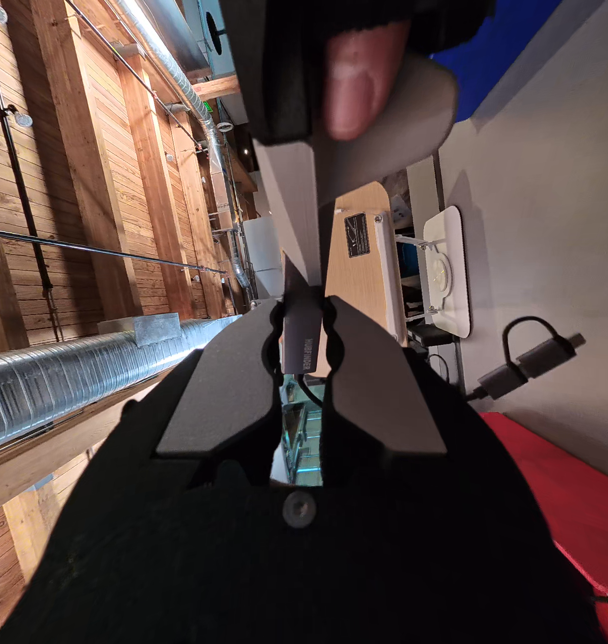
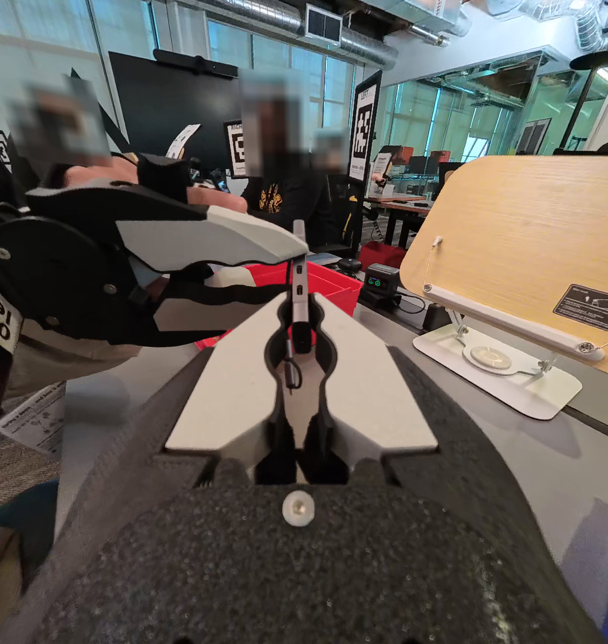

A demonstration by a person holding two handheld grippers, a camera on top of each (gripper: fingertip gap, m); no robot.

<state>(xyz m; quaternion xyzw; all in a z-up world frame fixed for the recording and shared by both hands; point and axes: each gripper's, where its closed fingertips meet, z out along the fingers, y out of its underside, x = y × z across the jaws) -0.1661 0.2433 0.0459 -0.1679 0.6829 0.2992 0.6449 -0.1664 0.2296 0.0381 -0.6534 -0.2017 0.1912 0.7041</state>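
A slim grey hub (image 2: 299,303) with ports along its edge is held upright above the grey table (image 2: 574,470). My right gripper (image 2: 299,300) is shut on the hub's lower part. My left gripper (image 2: 292,273) comes in from the left and pinches the hub's upper end. In the left wrist view, my left gripper (image 1: 301,308) is shut on the hub (image 1: 301,334), and the right gripper (image 1: 316,278) reaches in from above with a thumb on it. A black cable with a tethered adapter (image 2: 291,369) hangs below the hub; its plug end (image 1: 536,362) lies on the table.
A tilted wooden stand (image 2: 525,226) on a white base (image 2: 497,383) stands at the right. A red bin (image 2: 327,282) and a small black device with green lights (image 2: 381,278) sit behind the hub. A printed sheet (image 2: 34,418) lies at the left. People sit beyond. My left and right fingertips are right by each other.
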